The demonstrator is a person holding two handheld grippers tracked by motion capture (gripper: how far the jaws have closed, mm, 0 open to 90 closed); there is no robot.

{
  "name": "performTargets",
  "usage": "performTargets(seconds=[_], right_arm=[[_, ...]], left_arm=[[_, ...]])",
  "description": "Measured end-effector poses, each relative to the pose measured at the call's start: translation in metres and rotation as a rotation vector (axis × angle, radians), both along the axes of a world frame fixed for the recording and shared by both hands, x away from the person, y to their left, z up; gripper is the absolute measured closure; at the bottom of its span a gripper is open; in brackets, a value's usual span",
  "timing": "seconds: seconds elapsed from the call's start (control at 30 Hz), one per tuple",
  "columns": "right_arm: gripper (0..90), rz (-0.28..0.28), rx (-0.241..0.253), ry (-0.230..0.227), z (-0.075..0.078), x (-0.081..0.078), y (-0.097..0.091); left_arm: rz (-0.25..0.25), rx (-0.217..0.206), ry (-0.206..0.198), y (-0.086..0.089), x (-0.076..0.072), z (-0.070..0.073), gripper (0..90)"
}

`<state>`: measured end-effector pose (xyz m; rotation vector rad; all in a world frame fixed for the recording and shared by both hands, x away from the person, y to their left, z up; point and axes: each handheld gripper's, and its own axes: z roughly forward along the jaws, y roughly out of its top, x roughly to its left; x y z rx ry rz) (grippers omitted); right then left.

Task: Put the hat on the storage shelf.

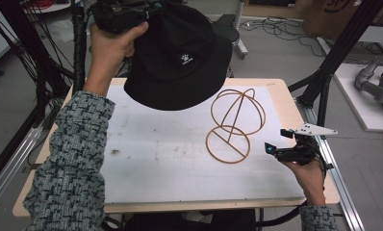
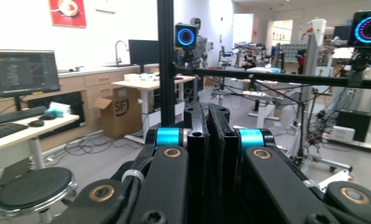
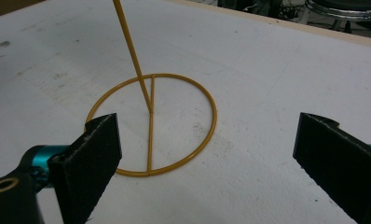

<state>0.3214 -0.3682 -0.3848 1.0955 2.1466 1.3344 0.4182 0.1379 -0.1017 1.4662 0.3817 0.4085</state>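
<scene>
A black bucket hat with a small white logo hangs in the air over the far side of the table, held up at its brim by my left gripper. In the left gripper view the two jaws stand pressed together with a thin dark edge between them. A yellow wire hat stand stands right of the middle, its round base ring flat on the white board. My right gripper rests low just right of that ring, and is open with nothing between its fingers.
The white board covers a wooden table. Black frame posts rise at the right and left. A round stool stands on the floor beyond the table, with desks and cables farther off.
</scene>
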Motion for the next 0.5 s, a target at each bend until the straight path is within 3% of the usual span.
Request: performTargets(seconds=[0.5], right_arm=[[7.4, -0.003, 0.008, -0.002, 0.001, -0.001, -0.001]], left_arm=[[-0.106, 0.041, 0.026, -0.059, 0.007, -0.011, 85.8]])
